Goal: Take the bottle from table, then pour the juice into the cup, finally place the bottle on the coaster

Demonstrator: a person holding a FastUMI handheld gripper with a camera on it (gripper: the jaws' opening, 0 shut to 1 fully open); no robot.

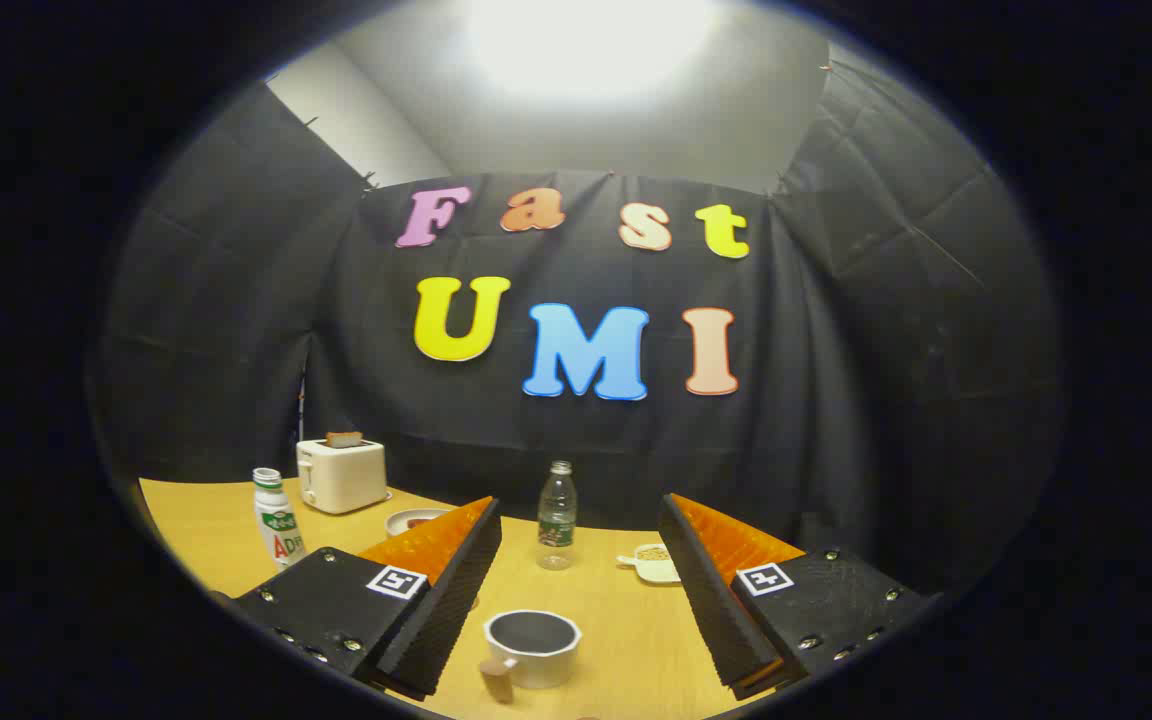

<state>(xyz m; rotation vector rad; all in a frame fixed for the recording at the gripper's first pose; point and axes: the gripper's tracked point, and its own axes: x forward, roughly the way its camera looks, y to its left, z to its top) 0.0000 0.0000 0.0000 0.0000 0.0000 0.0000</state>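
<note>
Gaping gripper (576, 560), bottle (557, 517) beyond, untouched

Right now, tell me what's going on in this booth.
A person is holding a two-finger gripper over a wooden table, fingers open and gripping nothing. A clear bottle stands upright beyond the fingers, untouched. A grey cup sits between the fingers, close in. Further off are a toaster, a white drink bottle and two small dishes. The pour hasn't started.
</note>
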